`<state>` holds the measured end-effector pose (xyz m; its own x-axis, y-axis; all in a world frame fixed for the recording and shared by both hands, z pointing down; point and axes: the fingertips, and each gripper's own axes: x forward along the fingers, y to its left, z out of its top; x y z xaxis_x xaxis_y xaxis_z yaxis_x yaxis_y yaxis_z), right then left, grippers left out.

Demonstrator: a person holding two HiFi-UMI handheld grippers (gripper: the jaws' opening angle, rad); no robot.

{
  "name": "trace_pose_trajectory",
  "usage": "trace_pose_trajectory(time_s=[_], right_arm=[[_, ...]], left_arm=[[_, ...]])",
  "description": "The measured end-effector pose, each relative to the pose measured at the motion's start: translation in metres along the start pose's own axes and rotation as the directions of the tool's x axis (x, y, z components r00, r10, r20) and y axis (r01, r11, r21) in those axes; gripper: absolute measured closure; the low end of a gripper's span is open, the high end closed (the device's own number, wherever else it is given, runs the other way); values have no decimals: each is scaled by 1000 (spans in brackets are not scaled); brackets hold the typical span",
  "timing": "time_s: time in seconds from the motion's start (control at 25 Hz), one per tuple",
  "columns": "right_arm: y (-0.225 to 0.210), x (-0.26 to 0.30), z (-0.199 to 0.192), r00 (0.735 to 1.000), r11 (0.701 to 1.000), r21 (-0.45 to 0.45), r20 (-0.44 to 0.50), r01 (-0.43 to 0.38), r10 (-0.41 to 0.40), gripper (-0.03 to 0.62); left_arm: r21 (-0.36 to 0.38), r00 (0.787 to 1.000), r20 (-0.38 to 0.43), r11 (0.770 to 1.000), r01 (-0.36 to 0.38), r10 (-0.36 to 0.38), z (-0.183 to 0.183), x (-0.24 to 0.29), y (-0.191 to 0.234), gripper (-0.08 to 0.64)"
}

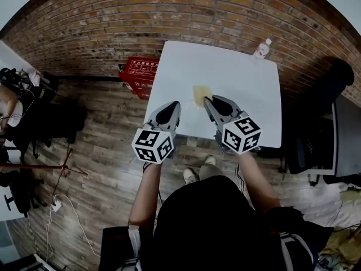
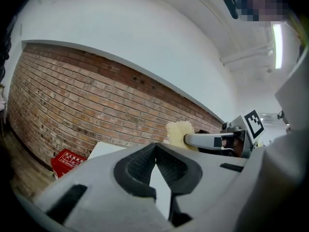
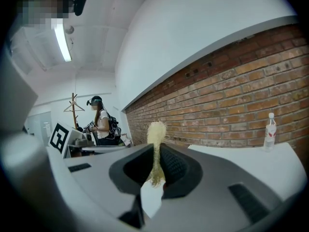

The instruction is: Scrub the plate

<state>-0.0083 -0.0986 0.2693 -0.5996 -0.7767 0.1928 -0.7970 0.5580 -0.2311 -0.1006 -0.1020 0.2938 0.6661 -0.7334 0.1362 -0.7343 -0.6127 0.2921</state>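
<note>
— Now, over at the left gripper (image 1: 174, 103)?
— Shut tight, fingers pressed together on nothing; held over the white table (image 1: 237, 78) near its left edge.
— And at the right gripper (image 1: 207, 100)?
— Clamped on a yellow sponge (image 1: 199, 93), pinched flat between the fingers, with its fluffy end poking out past the tips.
— Where, for the sponge?
— Above the table's near half, a little left of the middle, between the two grippers and up against the right one.
— Anything else?
— At the table's far right corner, a clear bottle (image 1: 262, 48), upright. Beside the far left corner, down on the wooden floor (image 1: 96, 145), a red crate (image 1: 138, 72) against the brick wall (image 1: 113, 21).
</note>
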Motion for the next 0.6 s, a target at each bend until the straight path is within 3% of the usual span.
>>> trace_pose_trajectory(time_s=[0.6], right_arm=[[-39, 34, -31, 994, 999, 47, -111, -1, 6, 548]], left_arm=[[-42, 996, -92, 999, -5, 1, -39, 38, 28, 541]])
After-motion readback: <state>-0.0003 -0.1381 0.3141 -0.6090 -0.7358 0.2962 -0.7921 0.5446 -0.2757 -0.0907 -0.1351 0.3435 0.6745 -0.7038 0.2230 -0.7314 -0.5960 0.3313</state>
